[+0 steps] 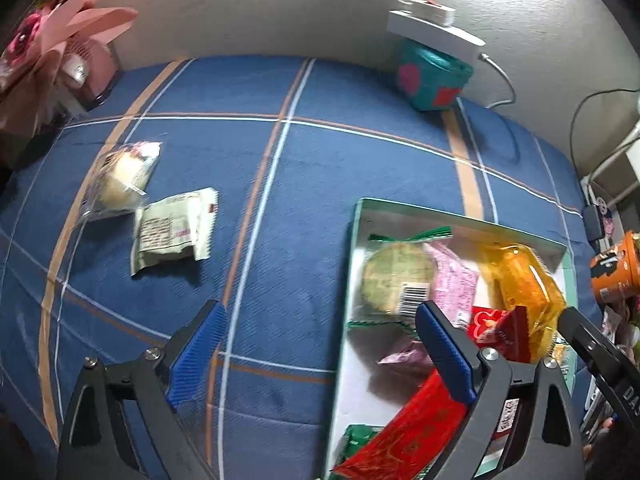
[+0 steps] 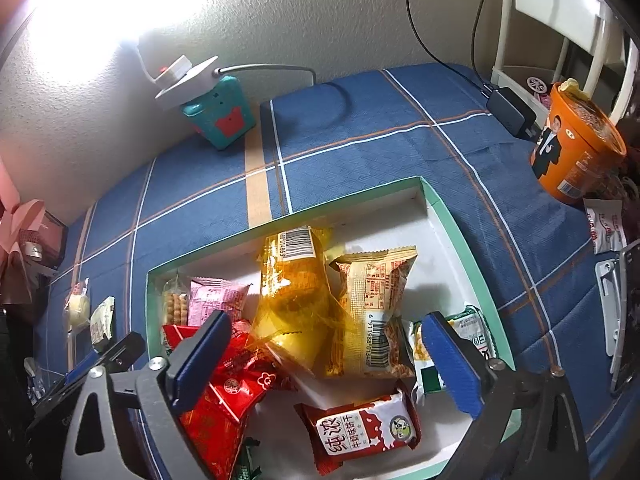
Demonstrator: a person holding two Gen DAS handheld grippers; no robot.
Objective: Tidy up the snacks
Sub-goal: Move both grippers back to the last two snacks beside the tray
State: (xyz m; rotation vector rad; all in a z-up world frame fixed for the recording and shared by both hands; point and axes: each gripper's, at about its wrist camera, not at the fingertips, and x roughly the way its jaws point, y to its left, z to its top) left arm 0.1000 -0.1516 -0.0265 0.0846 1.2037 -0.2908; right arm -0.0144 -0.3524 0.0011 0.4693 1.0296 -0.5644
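A shallow green-rimmed box [image 2: 436, 208] [image 1: 354, 240] on the blue plaid cloth holds several snack packets: a clear orange pack [image 2: 294, 280], a tan packet [image 2: 372, 304], red packets [image 2: 224, 392], a pink one [image 2: 214, 298]. My right gripper [image 2: 320, 360] is open and empty above the box. My left gripper [image 1: 320, 356] is open and empty over the cloth at the box's left edge. Two loose snacks lie on the cloth to the left: a pale green packet [image 1: 176, 228] and a clear-wrapped round pastry [image 1: 120, 180].
A teal box [image 1: 432, 76] with a white power strip [image 1: 428, 24] on it stands by the wall. An orange noodle cup [image 2: 576, 148] and a black adapter [image 2: 512, 110] sit at the right. Pink wrapped items [image 1: 52, 48] stand at the far left.
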